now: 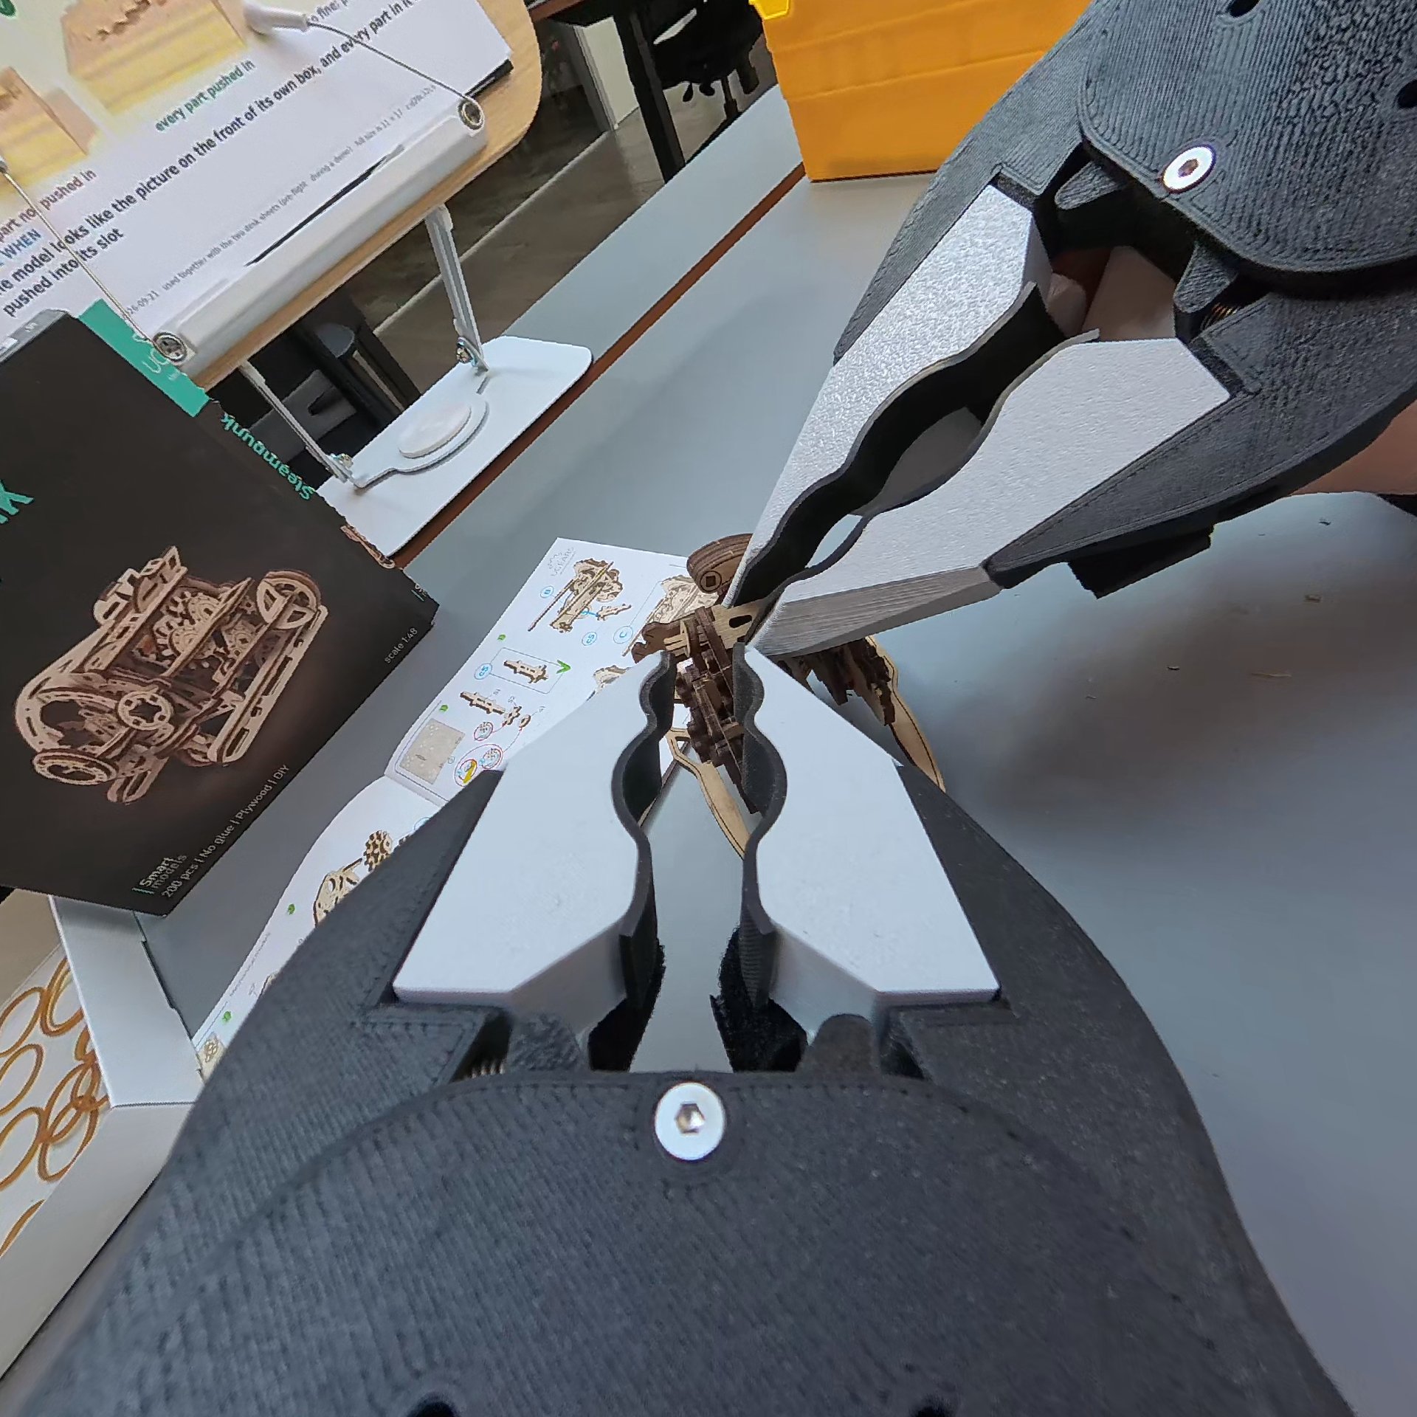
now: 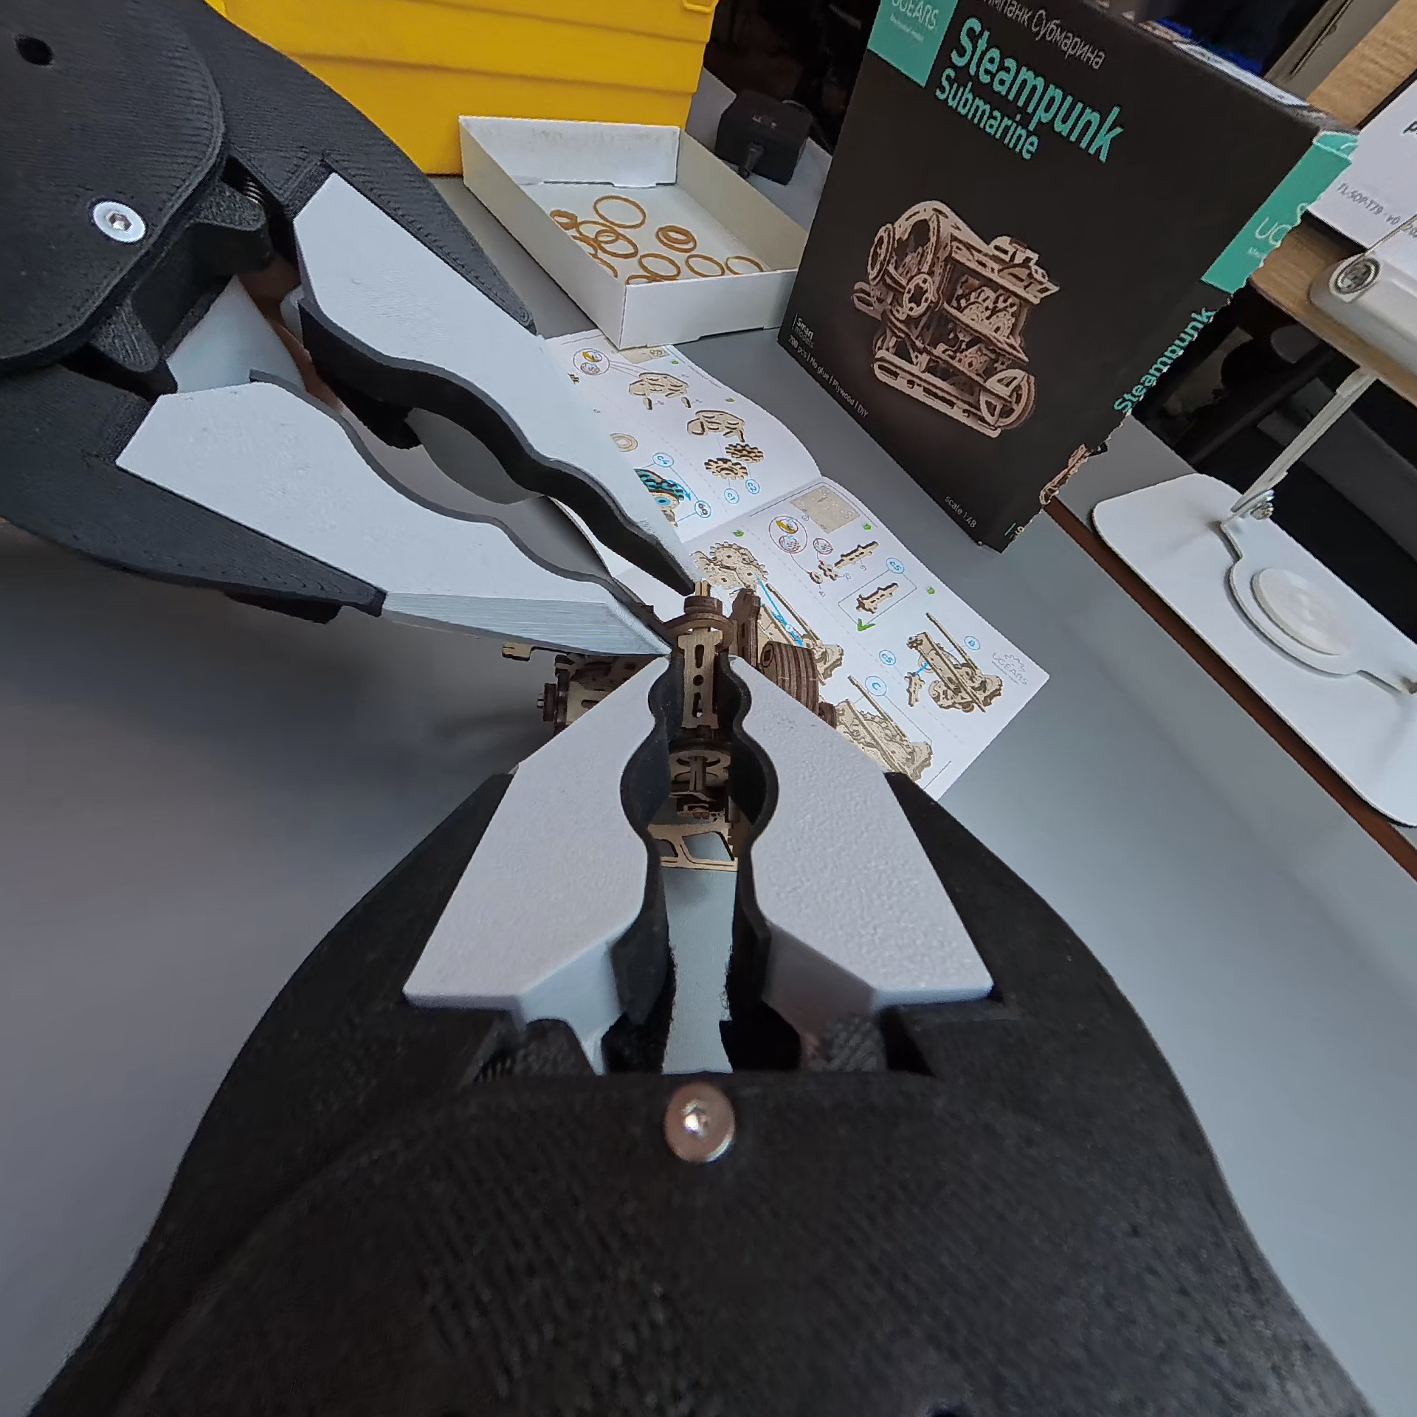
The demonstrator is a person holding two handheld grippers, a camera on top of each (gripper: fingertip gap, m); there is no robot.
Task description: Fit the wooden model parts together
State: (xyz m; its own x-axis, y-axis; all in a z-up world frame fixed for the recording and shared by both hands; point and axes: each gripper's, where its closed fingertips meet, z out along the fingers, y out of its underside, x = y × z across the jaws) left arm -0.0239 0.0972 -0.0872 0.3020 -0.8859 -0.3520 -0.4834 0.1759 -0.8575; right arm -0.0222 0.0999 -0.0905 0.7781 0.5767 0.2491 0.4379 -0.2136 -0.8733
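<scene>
My left gripper is shut on a small dark wooden gear assembly, held above the grey table. My right gripper is shut on a light slotted wooden axle piece. The two grippers meet tip to tip. The right gripper comes in from the upper right, pinching the light pin where it enters the gear assembly. The left gripper comes in from the upper left. Part of the built wooden model lies on the table just beneath, mostly hidden by the fingers.
An open instruction sheet lies under the work. The black model box stands behind it. A white tray holds several rubber rings. A yellow bin stands at the back. A white document stand base sits near the table edge. My left and right fingertips are right by each other.
</scene>
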